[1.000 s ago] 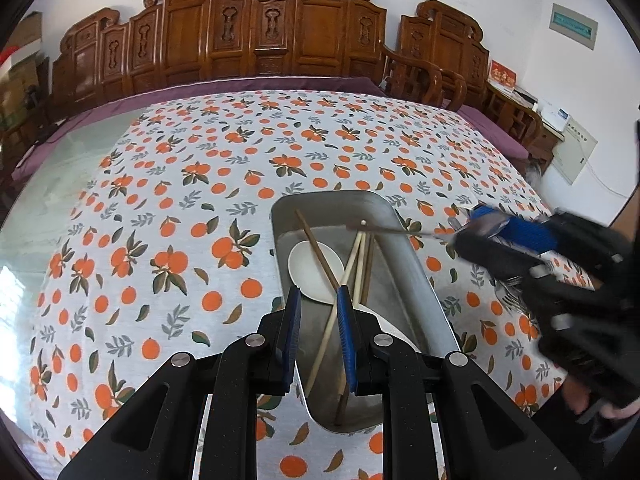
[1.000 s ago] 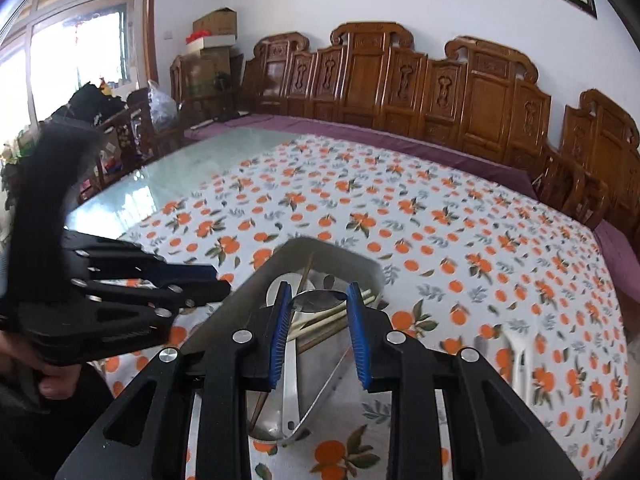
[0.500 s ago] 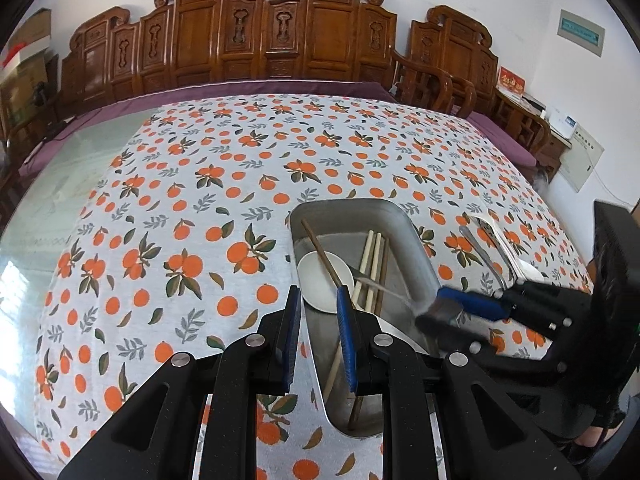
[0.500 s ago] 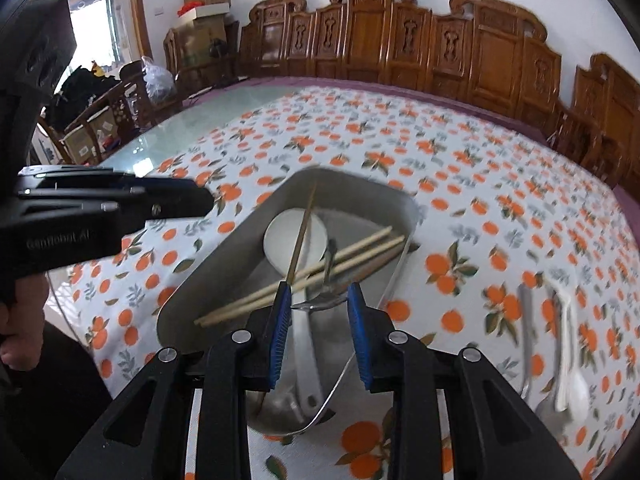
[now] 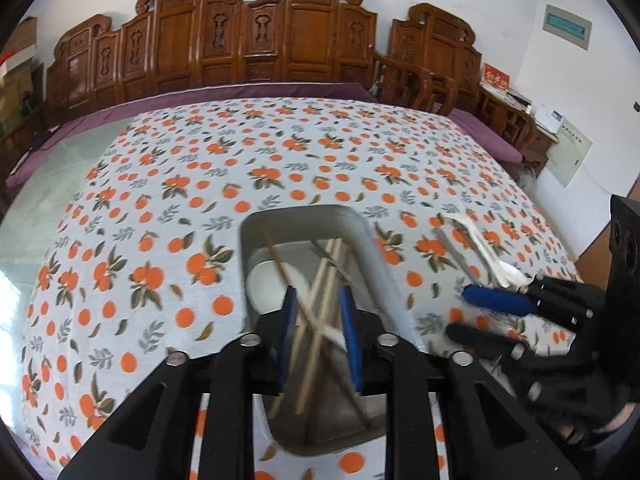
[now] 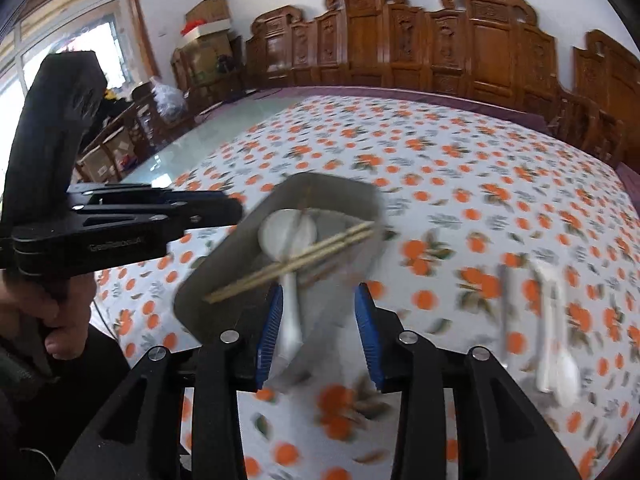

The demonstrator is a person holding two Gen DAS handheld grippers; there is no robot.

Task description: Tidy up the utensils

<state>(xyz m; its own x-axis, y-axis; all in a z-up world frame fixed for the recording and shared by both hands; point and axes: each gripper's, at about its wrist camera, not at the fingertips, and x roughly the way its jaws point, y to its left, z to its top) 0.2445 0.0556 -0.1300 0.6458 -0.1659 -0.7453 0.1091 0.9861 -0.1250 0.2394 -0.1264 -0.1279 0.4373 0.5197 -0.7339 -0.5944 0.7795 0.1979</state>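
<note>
A metal tray [image 5: 372, 240] [image 6: 224, 264] on the orange-print cloth holds a white spoon [image 5: 266, 284] [image 6: 286, 236], wooden chopsticks [image 5: 320, 280] [image 6: 296, 264] and a thin metal utensil. My left gripper [image 5: 318, 328] hovers over the tray's near end, jaws a little apart, holding nothing. My right gripper [image 6: 320, 328] [image 5: 464, 312] is open and empty by the tray's right side. A white spoon [image 5: 492, 260] [image 6: 554, 344] and a metal utensil [image 5: 452, 252] [image 6: 504, 300] lie on the cloth right of the tray.
Carved wooden chairs [image 5: 256, 44] line the table's far side. A bare glass strip [image 5: 36, 208] runs along the table's left. A wall and cabinet stand at the right.
My right gripper has let go of the metal spoon into the tray, opened wider and drawn back to the right. The left gripper has barely moved.
</note>
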